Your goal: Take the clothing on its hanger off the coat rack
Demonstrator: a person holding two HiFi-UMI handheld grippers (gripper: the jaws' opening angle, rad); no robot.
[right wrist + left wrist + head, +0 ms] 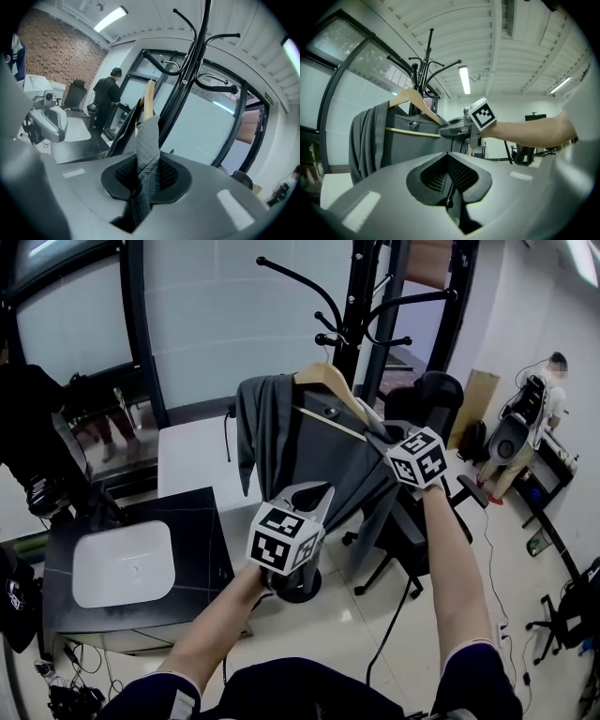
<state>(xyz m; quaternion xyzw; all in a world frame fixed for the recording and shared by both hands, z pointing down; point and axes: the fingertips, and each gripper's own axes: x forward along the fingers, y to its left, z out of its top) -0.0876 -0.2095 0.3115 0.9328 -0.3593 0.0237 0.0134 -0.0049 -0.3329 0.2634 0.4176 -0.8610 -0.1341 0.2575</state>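
Grey diamond-quilted clothing (309, 460), pale wooden hanger (330, 382), black coat rack (362, 296), white basin (122, 563), black counter (200, 521)

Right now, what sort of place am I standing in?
Probably an office or lab workspace: a rolling office chair, a ceiling strip light and a glass partition, plus a coat rack holding the grey clothing.

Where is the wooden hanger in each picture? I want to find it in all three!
Head view: the wooden hanger is upper middle, on top of the grey jacket.
Left gripper view: left of centre, below the rack's hooks.
Right gripper view: in the middle, seen edge-on as a thin pale strip.
Shared landmark: the black coat rack, which rises right by the hanger in every view.
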